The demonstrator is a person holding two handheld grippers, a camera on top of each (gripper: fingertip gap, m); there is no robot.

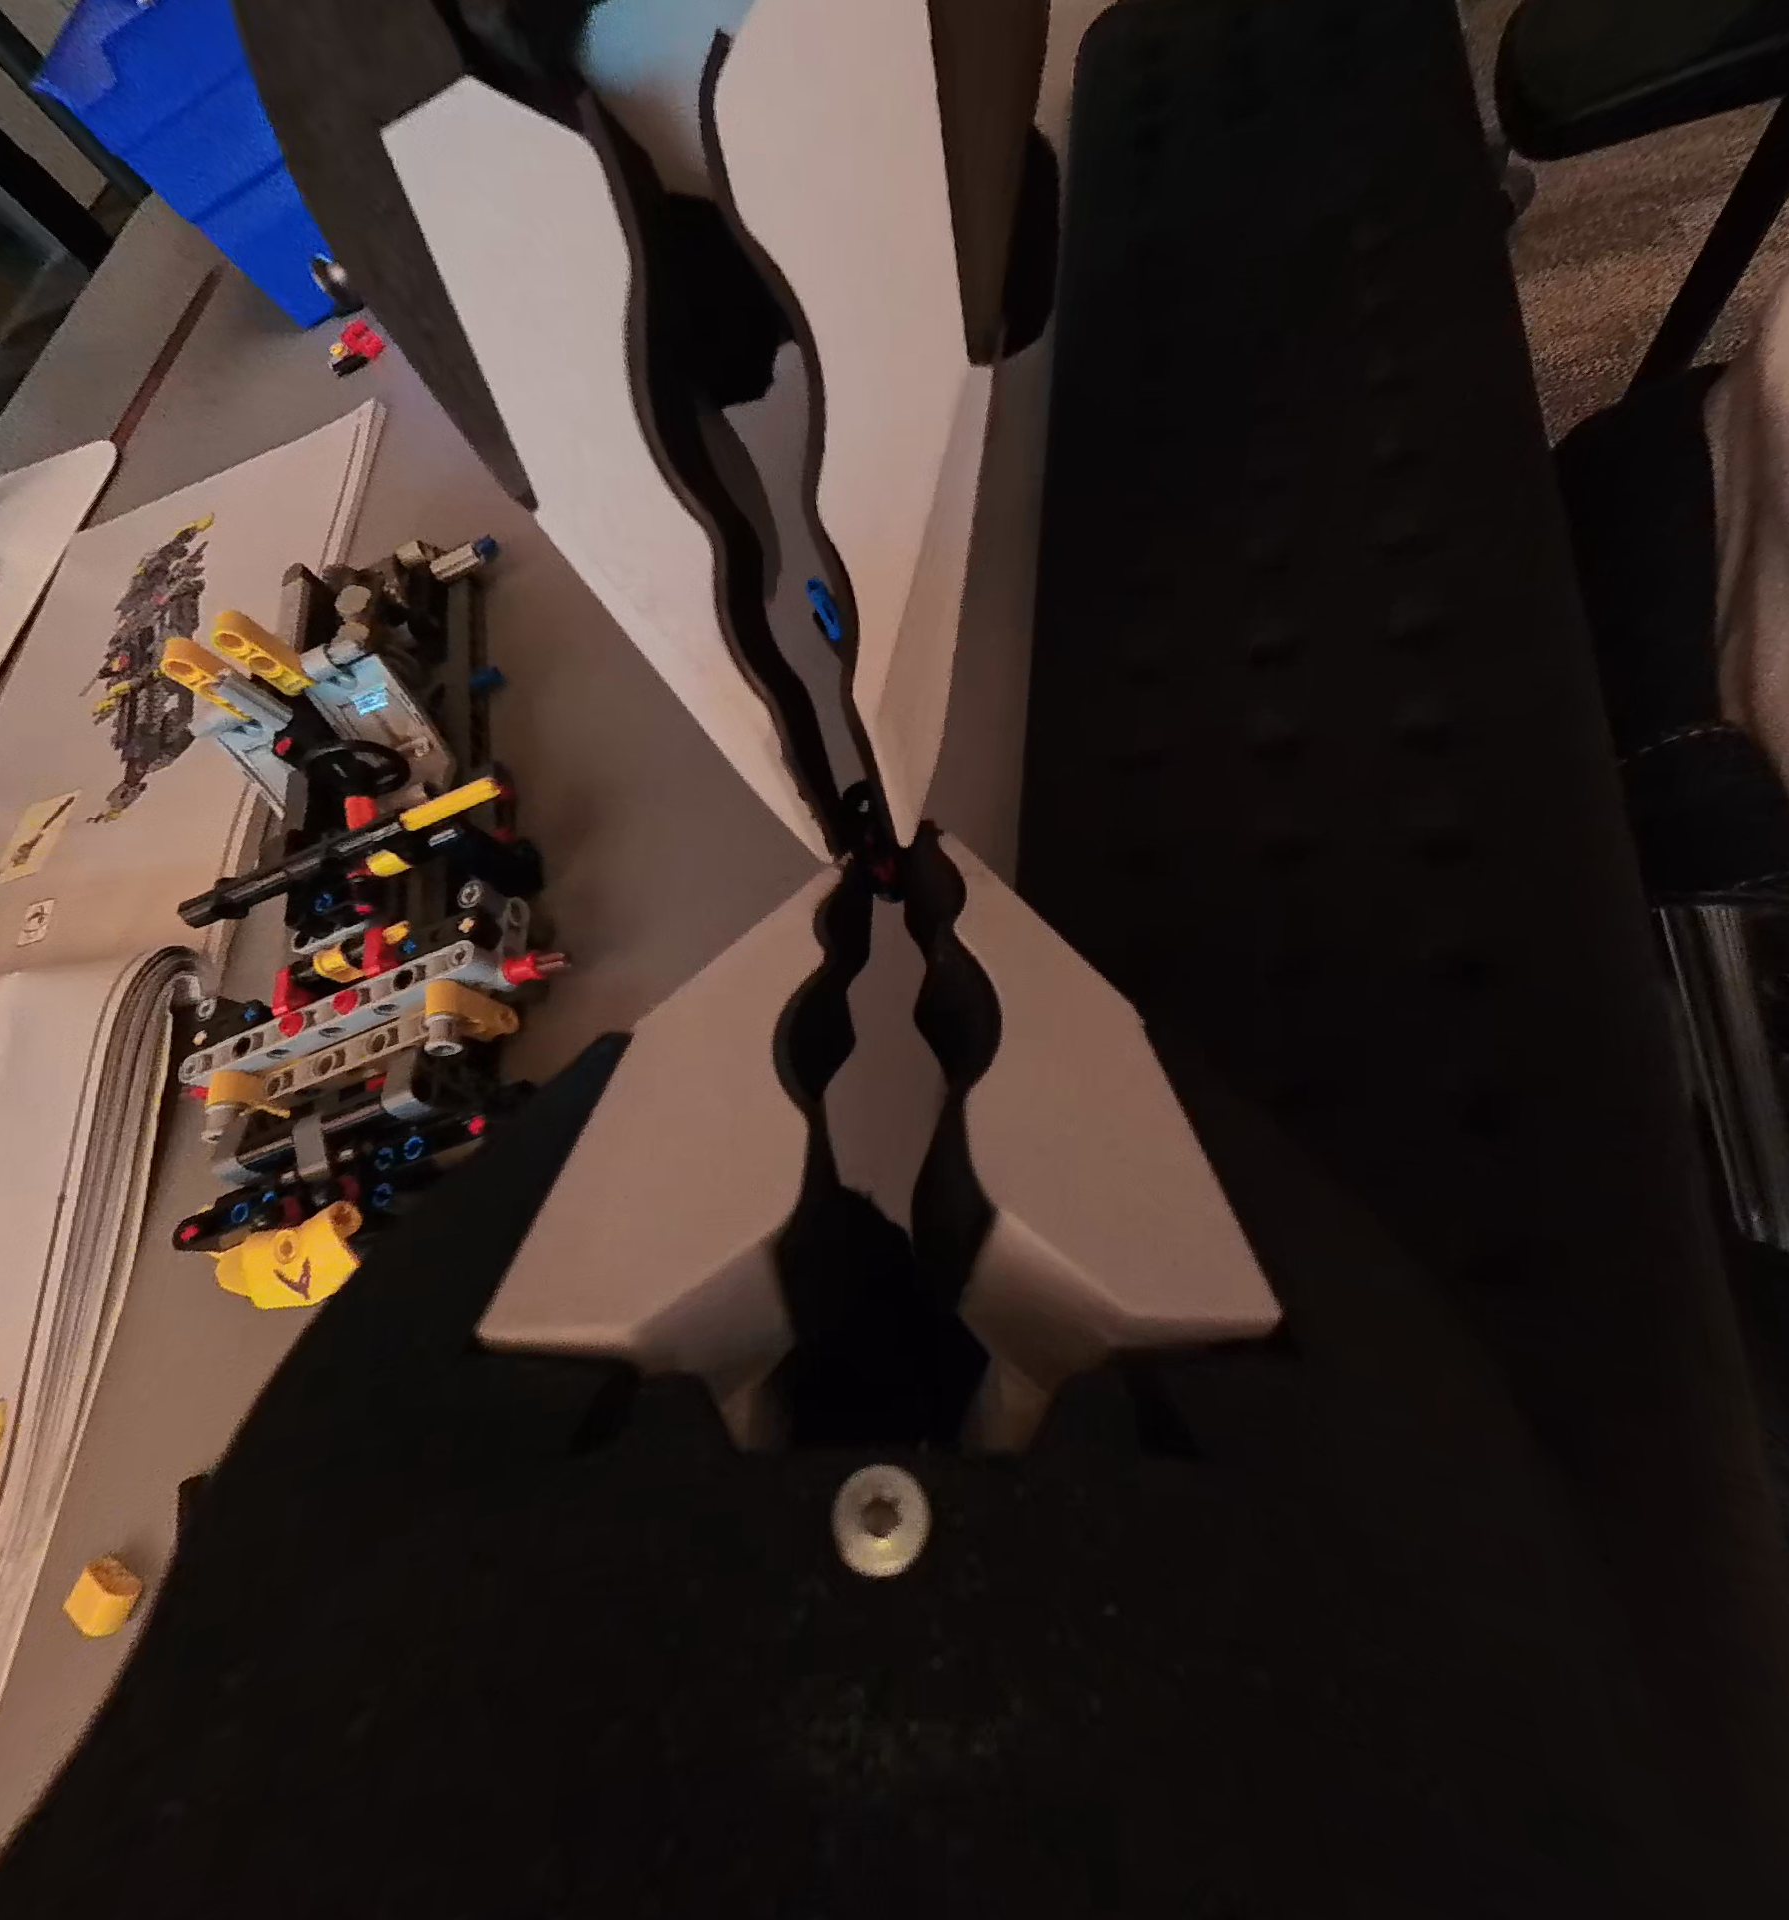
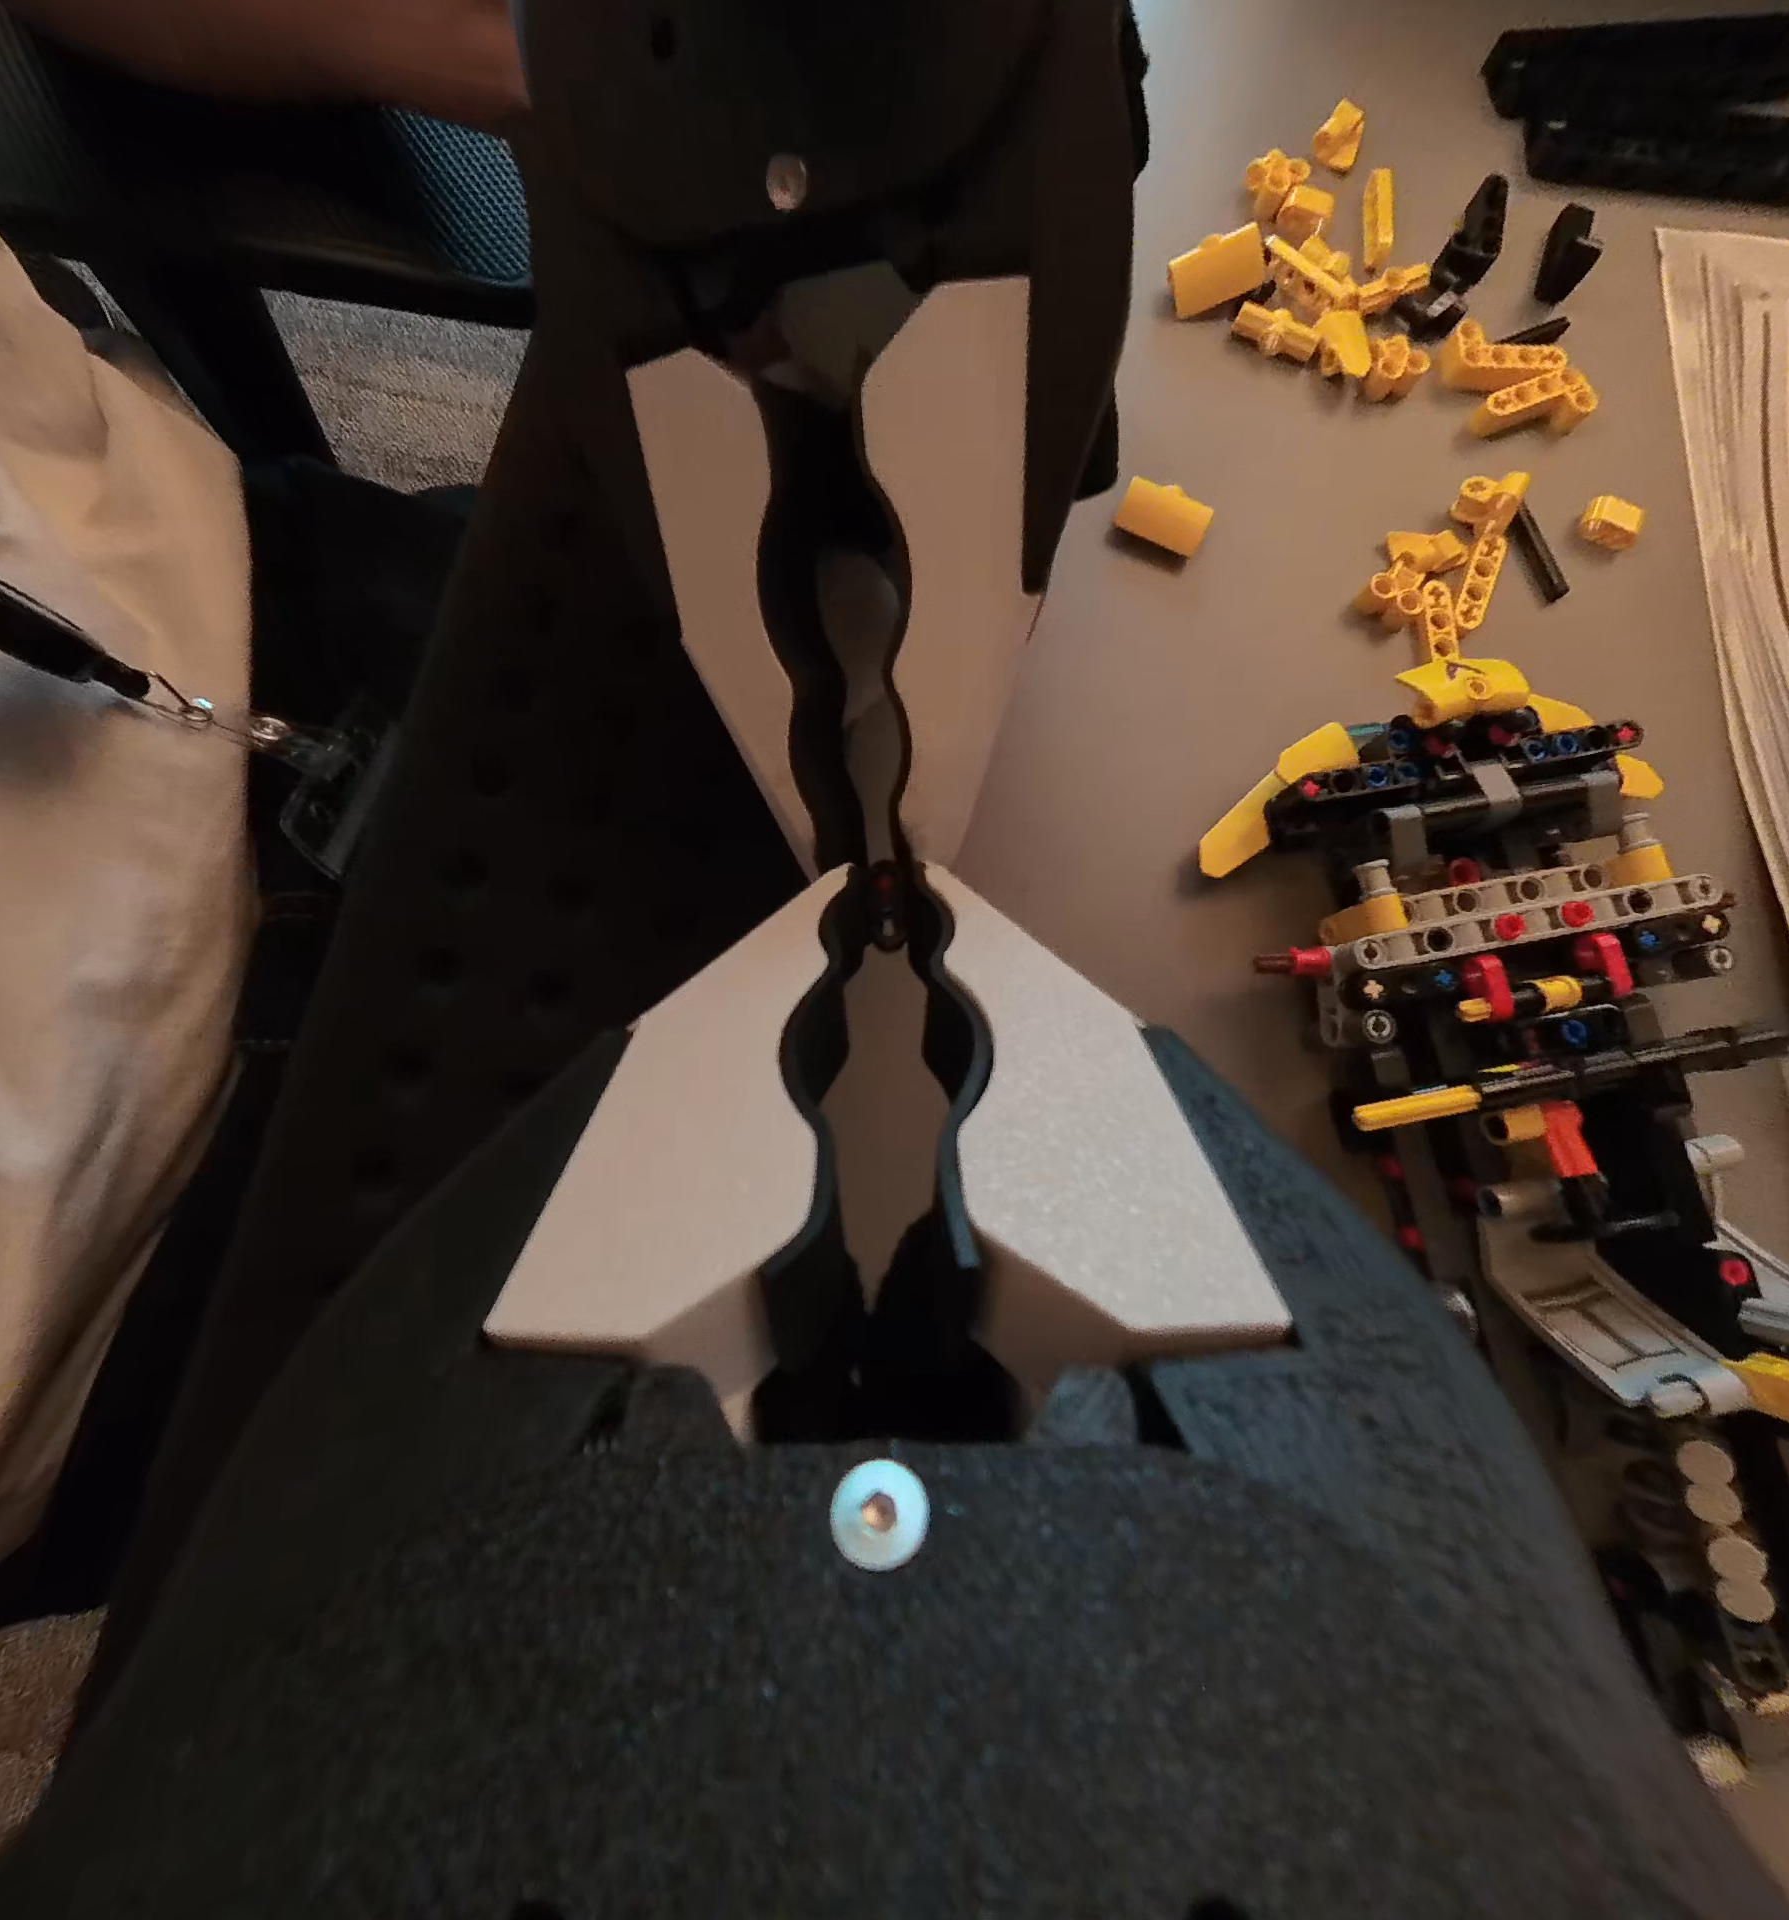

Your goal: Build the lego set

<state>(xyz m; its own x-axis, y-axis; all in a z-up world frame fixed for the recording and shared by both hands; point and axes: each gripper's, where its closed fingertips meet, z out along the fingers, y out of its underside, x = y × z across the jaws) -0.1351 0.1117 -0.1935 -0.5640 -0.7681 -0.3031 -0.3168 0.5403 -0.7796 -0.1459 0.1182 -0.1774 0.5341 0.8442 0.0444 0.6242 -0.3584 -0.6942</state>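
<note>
tip to tip, left claw (image 1: pixel 874 862) and right claw (image 2: pixel 885 904) pinch one small black piece (image 2: pixel 885 902) (both nearly closed).

Grey table (image 2: pixel 1129 675), carpeted floor (image 1: pixel 1617 260), dim light.

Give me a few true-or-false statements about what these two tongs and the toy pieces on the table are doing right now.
1. The two tongs meet tip to tip around one small black piece. True: the left tongs and the right tongs both close on it.
2. The half-built model is held up in the air. False: it lies on the table, beside the tongs.
3. Loose yellow pieces are scattered on the table. True.
4. The instruction booklet is shut and stacked on the model. False: it lies open next to the model.
5. A blue bin stands at the far end of the table. True.
</note>
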